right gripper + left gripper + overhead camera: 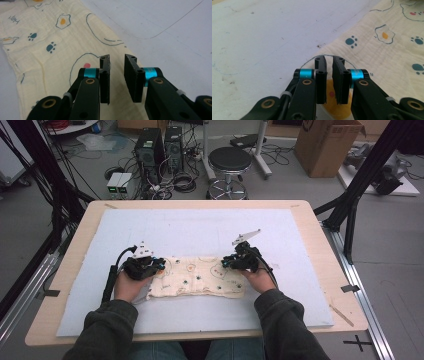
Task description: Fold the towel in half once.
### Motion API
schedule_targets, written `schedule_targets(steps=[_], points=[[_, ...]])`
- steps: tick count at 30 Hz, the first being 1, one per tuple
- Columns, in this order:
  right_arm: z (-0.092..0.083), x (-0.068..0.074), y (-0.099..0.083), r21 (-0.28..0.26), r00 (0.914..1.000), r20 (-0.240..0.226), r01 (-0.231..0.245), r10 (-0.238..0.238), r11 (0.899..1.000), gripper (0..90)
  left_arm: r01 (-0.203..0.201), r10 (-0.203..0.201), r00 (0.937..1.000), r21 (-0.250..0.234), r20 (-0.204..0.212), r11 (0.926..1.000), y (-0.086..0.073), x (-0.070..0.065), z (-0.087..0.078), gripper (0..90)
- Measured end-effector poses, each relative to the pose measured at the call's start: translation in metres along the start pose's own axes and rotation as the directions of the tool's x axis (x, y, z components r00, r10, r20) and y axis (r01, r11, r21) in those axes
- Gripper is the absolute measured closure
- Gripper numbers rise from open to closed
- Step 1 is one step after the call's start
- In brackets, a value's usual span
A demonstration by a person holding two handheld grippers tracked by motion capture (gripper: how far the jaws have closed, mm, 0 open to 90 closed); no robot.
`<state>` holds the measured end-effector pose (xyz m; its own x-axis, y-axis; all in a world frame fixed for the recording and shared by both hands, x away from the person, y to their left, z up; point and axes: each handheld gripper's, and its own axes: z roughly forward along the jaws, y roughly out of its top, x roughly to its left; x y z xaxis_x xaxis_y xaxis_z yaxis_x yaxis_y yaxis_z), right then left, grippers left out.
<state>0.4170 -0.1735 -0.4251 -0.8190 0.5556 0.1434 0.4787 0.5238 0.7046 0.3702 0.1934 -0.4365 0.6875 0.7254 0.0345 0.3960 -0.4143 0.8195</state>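
Note:
A cream cloth [200, 277] printed with paw marks and fried eggs lies folded into a long strip on the pale blue mat [200, 227]. My left gripper [161, 265] rests at the strip's left end and my right gripper [226, 263] near its right end, each pointing inward. In the left gripper view the left gripper [329, 59] has its jaws a narrow slit apart over the cloth [387, 50] edge, with nothing pinched. In the right gripper view the right gripper [117, 58] stands with a wider gap above the cloth [45, 50] border, holding nothing.
The mat covers most of a wooden table [330, 270]. Beyond the far edge, on the floor, stand a black stool [229, 162], computer towers [159, 147] with cables, and a cardboard box [327, 145]. Bare mat [162, 25] lies beyond and beside the cloth.

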Motion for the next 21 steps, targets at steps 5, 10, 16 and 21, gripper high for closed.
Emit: schedule_targets(steps=[5,10,16,21], points=[[-0.002,-0.003,-0.002,0.004,0.9999,0.009,-0.008,0.008,1.000,73.0,0.000,0.000,0.9999,0.020,0.014,0.9998,-0.001,0.000,0.002,79.2],[-0.003,-0.007,-0.006,0.016,0.9996,0.018,-0.024,0.023,1.000,72.2,0.005,-0.006,0.9999,0.033,0.008,0.9994,-0.002,0.000,0.004,78.9],[-0.005,-0.012,-0.013,0.024,0.9989,0.024,-0.040,0.040,0.999,71.7,0.012,-0.013,0.9998,0.051,0.014,0.9986,-0.004,0.000,0.007,77.8],[-0.007,-0.013,-0.017,0.025,0.9987,0.024,-0.045,0.045,0.999,70.0,0.022,-0.023,0.9996,0.050,0.017,0.9985,-0.004,0.001,0.007,76.7]])
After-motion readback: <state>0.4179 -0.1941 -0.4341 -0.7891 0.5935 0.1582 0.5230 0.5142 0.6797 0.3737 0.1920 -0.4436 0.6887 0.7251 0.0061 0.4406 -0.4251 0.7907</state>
